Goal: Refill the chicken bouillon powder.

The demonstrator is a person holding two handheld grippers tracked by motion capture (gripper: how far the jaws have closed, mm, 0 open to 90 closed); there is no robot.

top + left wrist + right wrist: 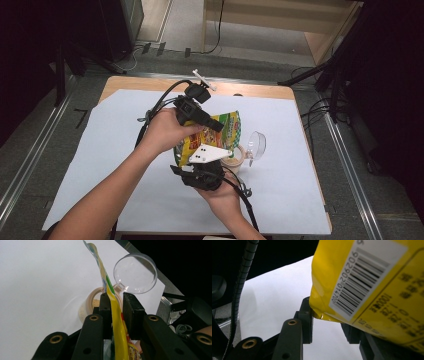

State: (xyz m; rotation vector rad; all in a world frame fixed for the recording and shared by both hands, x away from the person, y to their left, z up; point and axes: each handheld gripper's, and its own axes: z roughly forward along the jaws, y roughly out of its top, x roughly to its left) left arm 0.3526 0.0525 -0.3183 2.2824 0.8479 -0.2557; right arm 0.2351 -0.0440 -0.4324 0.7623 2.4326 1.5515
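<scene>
Clearly your left tongs (115, 305) clamp the yellow pouch (212, 137) and your right tongs (329, 323) grip its other end, above the open jar (235, 161) near the bench's (100, 150) right edge. It's light, limp, slippery film; hold the stiffer seams.

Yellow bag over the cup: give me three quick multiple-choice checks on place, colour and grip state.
1. Where is the beige cup?
A. Below the yellow bag, on the white sheet
B. On the floor
C. Held by the right gripper

2. What colour is the lid hinged to the cup?
A. Red
B. Clear
C. Black

3. What is the left gripper doing?
A. Open, holding nothing
B. Shut on the lid
C. Shut on the yellow bag

Answers: 1 A, the left gripper view shows the cup under the bag. 2 B, the sheet shows through it. 3 C, its jaws pinch the bag's edge.
</scene>
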